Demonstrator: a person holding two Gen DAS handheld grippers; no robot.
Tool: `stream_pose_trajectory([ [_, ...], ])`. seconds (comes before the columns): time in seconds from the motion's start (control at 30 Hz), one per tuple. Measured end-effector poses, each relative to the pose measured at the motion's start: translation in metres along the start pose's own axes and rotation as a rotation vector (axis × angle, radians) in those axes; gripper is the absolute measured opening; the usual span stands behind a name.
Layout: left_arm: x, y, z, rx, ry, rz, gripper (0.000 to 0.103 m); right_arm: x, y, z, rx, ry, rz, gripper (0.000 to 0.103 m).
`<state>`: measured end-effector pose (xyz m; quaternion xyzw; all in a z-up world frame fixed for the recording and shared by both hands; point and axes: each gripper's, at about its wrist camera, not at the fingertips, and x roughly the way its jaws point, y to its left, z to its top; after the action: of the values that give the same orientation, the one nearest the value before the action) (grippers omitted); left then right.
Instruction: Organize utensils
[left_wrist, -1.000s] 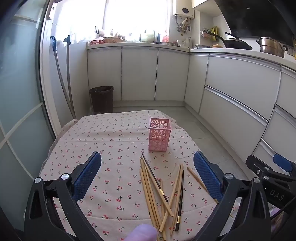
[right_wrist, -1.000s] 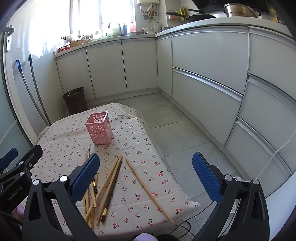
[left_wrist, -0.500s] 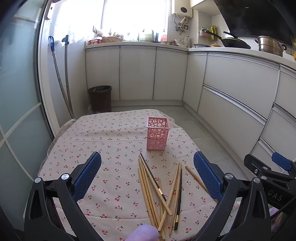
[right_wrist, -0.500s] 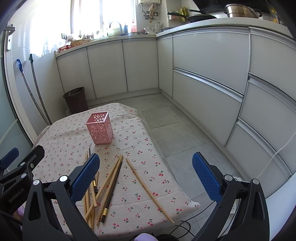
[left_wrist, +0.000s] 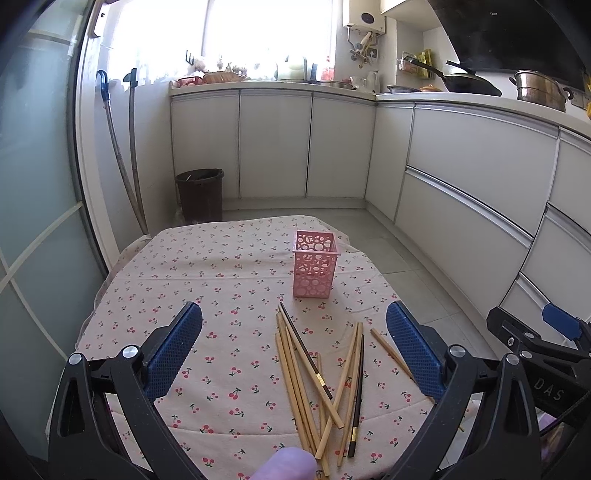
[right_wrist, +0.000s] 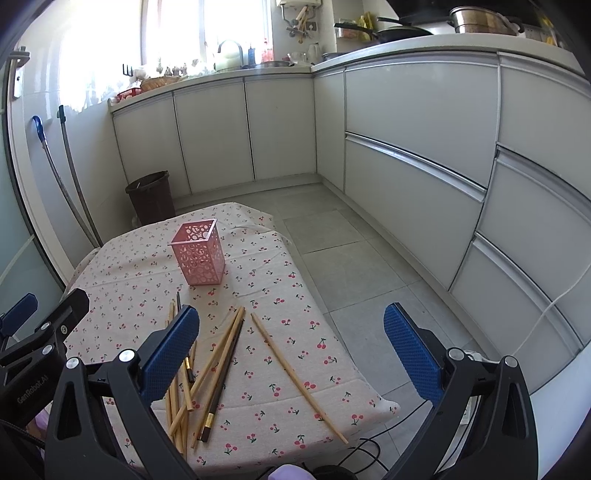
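Pre-grasp step, nothing picked yet. Left gripper (left_wrist: 293, 350) spread wide, empty, above chopsticks (left_wrist: 314, 376) scattered on table (left_wrist: 166, 266). Right gripper (right_wrist: 291, 350) spread, empty. Holder (left_wrist: 314, 264) upright beyond pile. Next: descend, pinch one chopstick, drop into holder.

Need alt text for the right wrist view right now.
Loose chopsticks lie scattered on a cherry-print tablecloth, with an upright pink holder behind them. The right gripper hovers above, jaws open and empty; white kitchen cabinets fill the background.

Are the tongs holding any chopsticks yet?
No. Both the left tongs and right tongs are open and empty; the chopsticks lie on the table.
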<state>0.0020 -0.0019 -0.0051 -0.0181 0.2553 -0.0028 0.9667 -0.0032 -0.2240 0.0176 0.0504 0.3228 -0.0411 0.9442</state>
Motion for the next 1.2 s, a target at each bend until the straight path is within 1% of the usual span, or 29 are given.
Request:
stream_pose_trajectory([
  [1.2,0.0025,0.0034,0.0004,-0.001,0.009,0.007,0.096,0.0024,0.0002,-0.0018,0.003,0.008,0.000,0.098],
])
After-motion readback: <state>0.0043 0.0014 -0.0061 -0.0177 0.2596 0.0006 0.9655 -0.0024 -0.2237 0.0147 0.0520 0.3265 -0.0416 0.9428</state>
